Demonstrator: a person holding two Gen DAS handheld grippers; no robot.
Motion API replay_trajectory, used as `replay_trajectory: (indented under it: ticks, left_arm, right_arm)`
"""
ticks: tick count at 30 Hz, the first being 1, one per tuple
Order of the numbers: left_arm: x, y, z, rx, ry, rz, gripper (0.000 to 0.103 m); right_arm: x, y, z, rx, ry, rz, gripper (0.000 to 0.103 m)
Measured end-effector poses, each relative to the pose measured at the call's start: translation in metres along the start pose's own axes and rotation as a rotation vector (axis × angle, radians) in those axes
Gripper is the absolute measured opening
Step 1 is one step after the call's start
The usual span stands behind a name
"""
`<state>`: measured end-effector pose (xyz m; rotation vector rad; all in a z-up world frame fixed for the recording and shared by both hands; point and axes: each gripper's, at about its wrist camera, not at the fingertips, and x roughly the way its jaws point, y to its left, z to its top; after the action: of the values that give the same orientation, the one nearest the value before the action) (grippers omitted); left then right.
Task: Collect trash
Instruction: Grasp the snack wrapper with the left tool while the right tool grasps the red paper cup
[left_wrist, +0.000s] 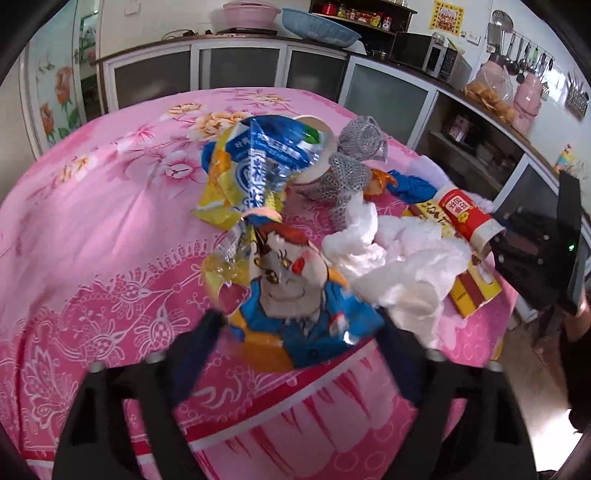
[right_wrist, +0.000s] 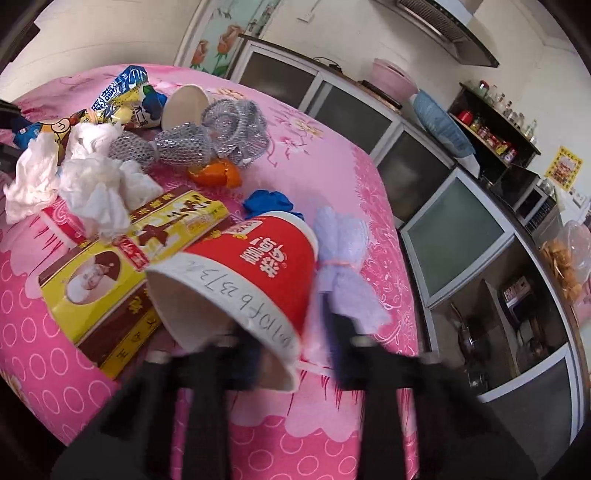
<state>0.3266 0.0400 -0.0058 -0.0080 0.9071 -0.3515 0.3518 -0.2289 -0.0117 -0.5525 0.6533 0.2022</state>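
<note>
Trash heaped on the pink-clothed desk (left_wrist: 92, 221), little or none judged collected as yet.

Left wrist view: the left gripper (left_wrist: 299, 332) is held with fingers apart, straddling the near end of a cartoon snack wrapper (left_wrist: 291, 291); contact cannot be told. Crumpled tissues (left_wrist: 391, 258) lie just right, a blue-yellow wrapper (left_wrist: 251, 166) farther off. Right wrist view: the right gripper (right_wrist: 291, 347) is seen spread around the near rim of a tipped red paper cup (right_wrist: 255, 273), one finger seemingly inside; clamping is not shown. A yellow box (right_wrist: 122, 266) lies left.
</note>
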Motion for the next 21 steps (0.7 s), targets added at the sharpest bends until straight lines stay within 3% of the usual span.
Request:
replay_trajectory:
  ticks: [1, 8, 17, 21]
  left_arm:
    - [0.0, 0.0, 0.001, 0.007, -0.005, 0.006, 0.052]
    - [-0.009, -0.001, 0.003, 0.023, 0.009, -0.016, 0.033]
    - [-0.04, 0.007, -0.004, 0.009, 0.0, -0.007, 0.03]
    - [-0.038, 0.011, -0.01, 0.016, 0.011, 0.028, 0.041]
  right_arm:
    - [0.0, -0.002, 0.0, 0.017, 0.005, 0.014, 0.003]
    - [-0.008, -0.006, -0.001, 0.048, -0.005, 0.014, 0.003]
    - [-0.026, -0.011, -0.001, 0.062, -0.014, 0.006, 0.003]
    - [-0.029, -0.006, -0.004, 0.054, -0.012, 0.008, 0.003]
